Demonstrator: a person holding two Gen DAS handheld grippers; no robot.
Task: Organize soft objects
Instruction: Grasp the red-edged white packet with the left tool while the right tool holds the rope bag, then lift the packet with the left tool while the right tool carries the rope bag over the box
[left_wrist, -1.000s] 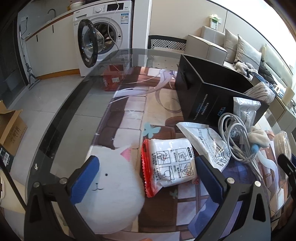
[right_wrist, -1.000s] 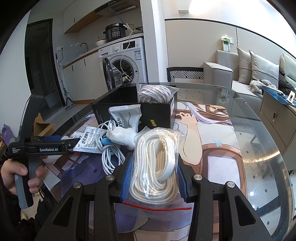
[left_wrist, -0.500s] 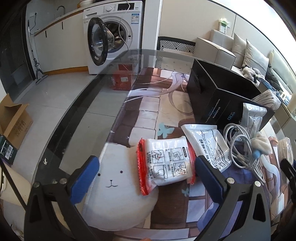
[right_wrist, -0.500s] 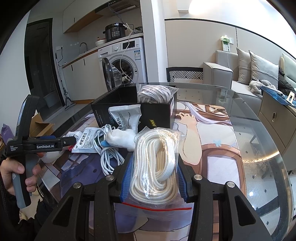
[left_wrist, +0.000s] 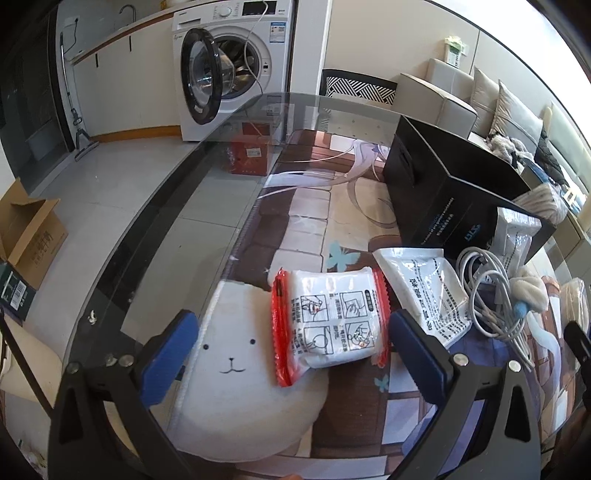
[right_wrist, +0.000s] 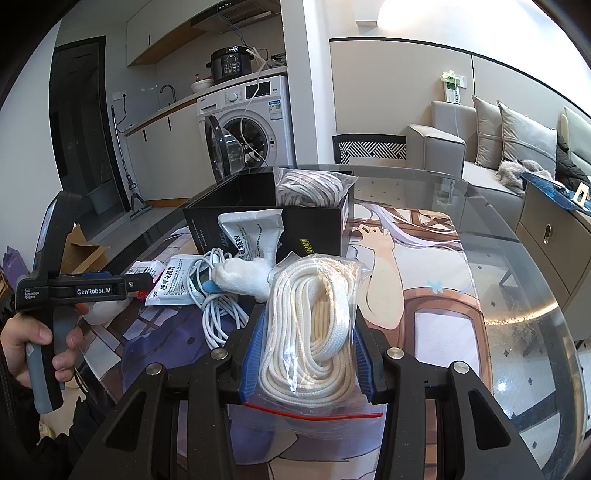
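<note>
Right gripper (right_wrist: 308, 350) fingers clenched on a bagged rope coil (right_wrist: 314, 325); left gripper (left_wrist: 291, 347) fingers released above a red-edged packet (left_wrist: 328, 321).

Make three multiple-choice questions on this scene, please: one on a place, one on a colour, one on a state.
1. Where is the second bag of rope?
A. inside the black box
B. on the sofa
C. on the floor

2. What colour are the edges of the packet between the left claw's fingers?
A. green
B. red
C. yellow

3. How is the right claw?
A. open and empty
B. shut on the plush cat
C. shut on the bag of white rope

Answers: 1 A, the second bag of rope stands in the black box. 2 B, the packet has red edges; the left claw is open around it. 3 C, the right claw presses both sides of the bag of white rope.
</note>
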